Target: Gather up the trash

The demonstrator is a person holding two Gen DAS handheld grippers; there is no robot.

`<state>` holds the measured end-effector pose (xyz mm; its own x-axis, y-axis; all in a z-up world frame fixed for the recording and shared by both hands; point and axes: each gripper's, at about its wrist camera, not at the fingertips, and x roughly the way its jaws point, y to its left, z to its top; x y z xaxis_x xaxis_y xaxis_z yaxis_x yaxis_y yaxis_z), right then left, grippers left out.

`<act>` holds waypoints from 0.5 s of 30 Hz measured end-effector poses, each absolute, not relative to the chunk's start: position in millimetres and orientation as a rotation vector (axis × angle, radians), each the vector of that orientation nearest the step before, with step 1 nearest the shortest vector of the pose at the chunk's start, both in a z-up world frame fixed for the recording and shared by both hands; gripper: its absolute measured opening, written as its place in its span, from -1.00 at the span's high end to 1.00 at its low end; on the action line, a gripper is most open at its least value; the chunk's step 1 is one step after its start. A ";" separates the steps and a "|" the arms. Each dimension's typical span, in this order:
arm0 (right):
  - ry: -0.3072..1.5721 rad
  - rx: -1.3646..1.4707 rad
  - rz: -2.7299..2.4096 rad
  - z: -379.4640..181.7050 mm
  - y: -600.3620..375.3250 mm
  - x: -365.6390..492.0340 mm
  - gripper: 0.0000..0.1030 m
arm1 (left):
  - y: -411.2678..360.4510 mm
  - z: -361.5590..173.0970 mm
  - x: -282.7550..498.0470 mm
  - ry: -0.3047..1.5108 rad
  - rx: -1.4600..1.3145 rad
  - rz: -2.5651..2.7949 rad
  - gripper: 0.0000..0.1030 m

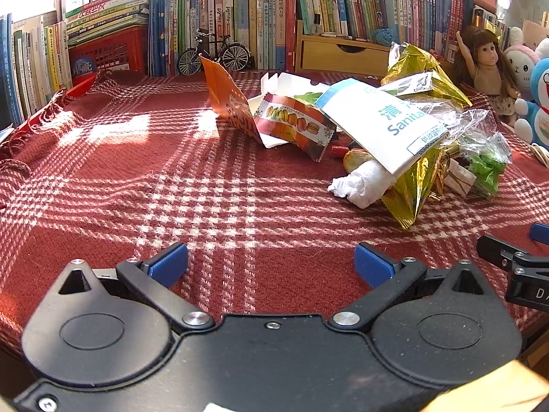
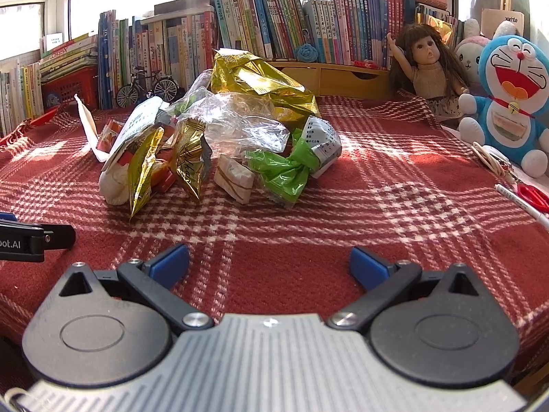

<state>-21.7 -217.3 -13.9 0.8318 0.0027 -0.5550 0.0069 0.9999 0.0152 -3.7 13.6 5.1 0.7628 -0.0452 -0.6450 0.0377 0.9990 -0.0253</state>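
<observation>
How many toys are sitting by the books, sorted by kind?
Long-haired doll in a beige dress: 1
Plush toys: 2, a blue-and-white cat and a pink-and-white bunny
Small black model bicycle: 1
Total: 4

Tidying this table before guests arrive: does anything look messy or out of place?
Yes. A heap of wrappers sits mid-table on the red plaid cloth: crumpled gold foil, clear plastic, green bag, torn box. The cloth is also bunched at its far left edge.
</observation>
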 end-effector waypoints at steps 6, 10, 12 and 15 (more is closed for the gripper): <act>0.570 0.010 0.003 1.2 -233.0 -12.5 -0.79 | 19.0 25.2 -2.3 0.681 -0.107 -0.115 -0.78; 0.565 0.044 0.026 12.1 -245.3 -0.8 -0.65 | 17.2 45.3 1.8 0.648 -0.170 -0.168 -0.68; 0.559 0.054 0.029 17.3 -249.8 5.9 -0.64 | 15.3 54.9 8.0 0.642 -0.205 -0.207 -0.68; 0.562 0.063 0.030 21.8 -254.4 16.2 -0.59 | 9.7 64.6 27.3 0.671 -0.265 -0.250 -0.68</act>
